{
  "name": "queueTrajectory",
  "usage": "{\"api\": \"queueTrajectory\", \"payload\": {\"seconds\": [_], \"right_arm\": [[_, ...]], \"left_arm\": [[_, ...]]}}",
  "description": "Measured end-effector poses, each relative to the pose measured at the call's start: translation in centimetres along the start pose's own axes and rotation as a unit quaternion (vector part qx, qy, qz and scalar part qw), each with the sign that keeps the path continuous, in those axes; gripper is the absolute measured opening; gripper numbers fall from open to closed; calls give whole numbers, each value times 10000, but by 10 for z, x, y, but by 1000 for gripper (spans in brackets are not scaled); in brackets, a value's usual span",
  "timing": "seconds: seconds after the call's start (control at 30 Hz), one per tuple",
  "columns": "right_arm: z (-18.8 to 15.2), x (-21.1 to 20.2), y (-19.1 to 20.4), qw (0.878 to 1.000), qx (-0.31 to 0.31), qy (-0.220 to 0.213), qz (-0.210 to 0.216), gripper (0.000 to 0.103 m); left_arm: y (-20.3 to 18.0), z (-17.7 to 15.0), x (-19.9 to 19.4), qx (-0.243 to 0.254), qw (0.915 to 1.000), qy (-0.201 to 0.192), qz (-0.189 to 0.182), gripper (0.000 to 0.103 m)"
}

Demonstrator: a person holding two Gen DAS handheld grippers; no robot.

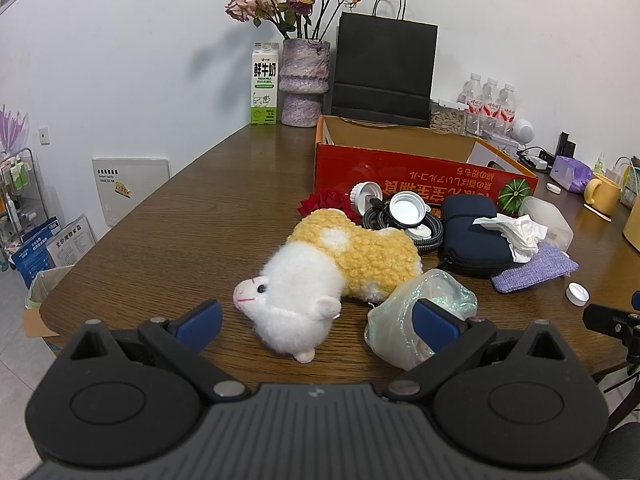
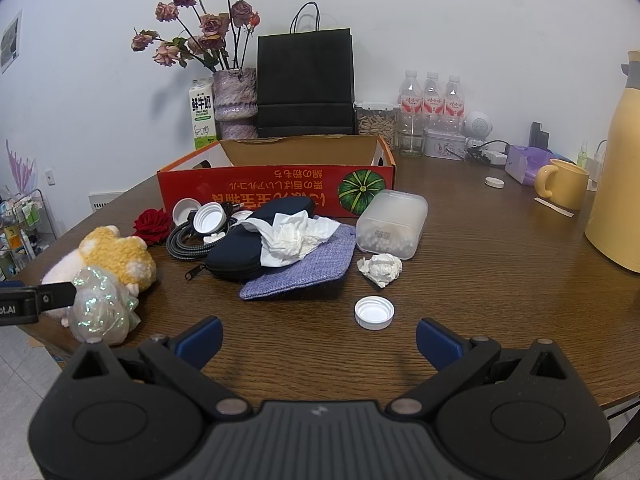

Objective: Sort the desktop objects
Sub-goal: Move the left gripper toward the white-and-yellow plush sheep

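A yellow and white plush sheep (image 1: 320, 280) lies on the brown table (image 1: 180, 220), with a shiny plastic bag (image 1: 416, 316) beside it. My left gripper (image 1: 316, 320) is open, its jaws on either side of the sheep's head and the bag. My right gripper (image 2: 318, 338) is open and empty above the table's front edge, just short of a white bottle cap (image 2: 374, 312). Beyond lie a crumpled tissue (image 2: 380, 269), a purple cloth pouch (image 2: 304, 276), a navy zip case (image 2: 244, 248) with tissue (image 2: 292, 236) on it, a frosted box (image 2: 394, 224), caps, a cable and a red rose (image 2: 152, 224).
An open red cardboard box (image 2: 276, 188) stands behind the pile. At the back are a vase of dried roses (image 2: 234, 104), a milk carton (image 2: 202, 118), a black paper bag (image 2: 306, 82) and water bottles (image 2: 432, 98). A yellow mug (image 2: 564, 184) and yellow jug (image 2: 618, 176) stand right.
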State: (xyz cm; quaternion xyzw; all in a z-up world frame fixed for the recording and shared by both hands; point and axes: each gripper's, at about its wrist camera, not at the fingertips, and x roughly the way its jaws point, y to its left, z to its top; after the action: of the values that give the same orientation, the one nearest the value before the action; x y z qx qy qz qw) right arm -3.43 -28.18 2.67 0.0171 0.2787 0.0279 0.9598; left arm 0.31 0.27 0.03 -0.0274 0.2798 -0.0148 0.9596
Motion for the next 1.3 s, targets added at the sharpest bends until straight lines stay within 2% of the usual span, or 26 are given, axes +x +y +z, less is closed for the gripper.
{"api": "queueTrajectory", "payload": {"seconds": [0.83, 1.1, 1.3], "right_arm": [[0, 0, 0, 10000, -12, 1, -13, 103], [-3, 5, -4, 9999, -35, -4, -97, 103], [-4, 18, -12, 9997, -23, 41, -228, 103]], "left_arm": [[2, 1, -1, 9, 10000, -26, -3, 103], [8, 14, -6, 23, 9998, -187, 37, 103], [10, 19, 4, 99, 9999, -101, 97, 103]]}}
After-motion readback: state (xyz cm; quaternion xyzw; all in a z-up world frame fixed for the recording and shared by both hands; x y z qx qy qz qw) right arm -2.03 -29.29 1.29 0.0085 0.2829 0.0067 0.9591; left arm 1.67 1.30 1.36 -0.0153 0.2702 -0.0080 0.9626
